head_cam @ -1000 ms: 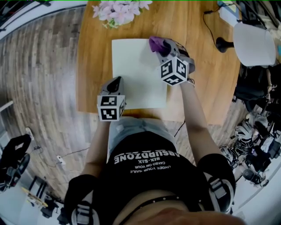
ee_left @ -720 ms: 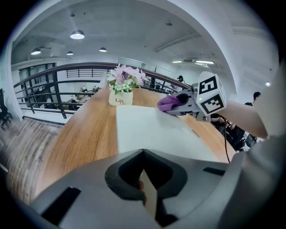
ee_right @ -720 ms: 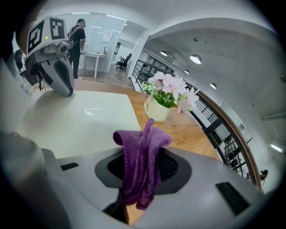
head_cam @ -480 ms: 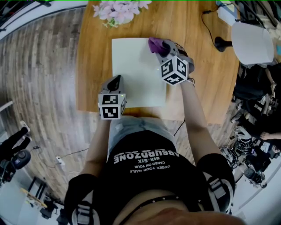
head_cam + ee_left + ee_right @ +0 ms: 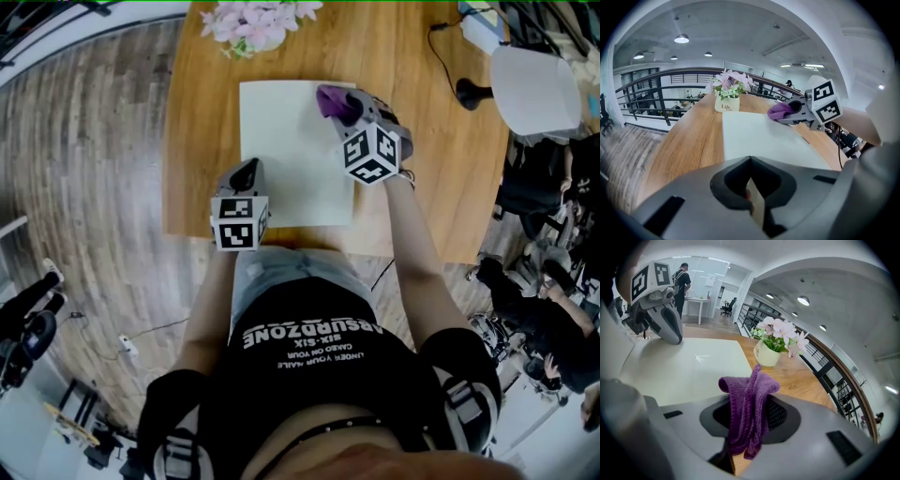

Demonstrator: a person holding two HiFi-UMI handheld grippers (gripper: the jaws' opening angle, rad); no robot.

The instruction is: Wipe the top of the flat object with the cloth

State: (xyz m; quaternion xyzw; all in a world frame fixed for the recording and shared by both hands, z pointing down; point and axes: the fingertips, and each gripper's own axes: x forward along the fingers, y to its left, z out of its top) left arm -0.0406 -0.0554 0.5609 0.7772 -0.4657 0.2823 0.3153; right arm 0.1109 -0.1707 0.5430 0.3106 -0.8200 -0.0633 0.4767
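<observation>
On the wooden table (image 5: 422, 141), dead centre, lies the flat object (image 5: 291, 159): a pale, plain sheet or board, long side running 12 to 6 o'clock.

Left gripper (image 5: 246, 174) sits at the board's 8 o'clock edge. Its own view shows the jaws pinched narrow on a thin pale edge, which reads as the board's rim, so it looks to be pinning the board down.

Right gripper (image 5: 339, 101) is over the board's 1 o'clock corner, jaws clamped on the purple cloth (image 5: 749, 404), which bunches up and pokes out the front.

In the left gripper view the cloth (image 5: 780, 111) sits low over the board's far right part. Touching or just above, can't tell.

Flower pot (image 5: 251, 26) at 12 o'clock on the table, apart from the board.

Progress, as a judgement: cloth picked up, board steadied, wiping position reached at one corner. No streaks or dirt show, so the wiped area can't be read. The middle and the 6 to 9 o'clock side likely remain to be swept.
</observation>
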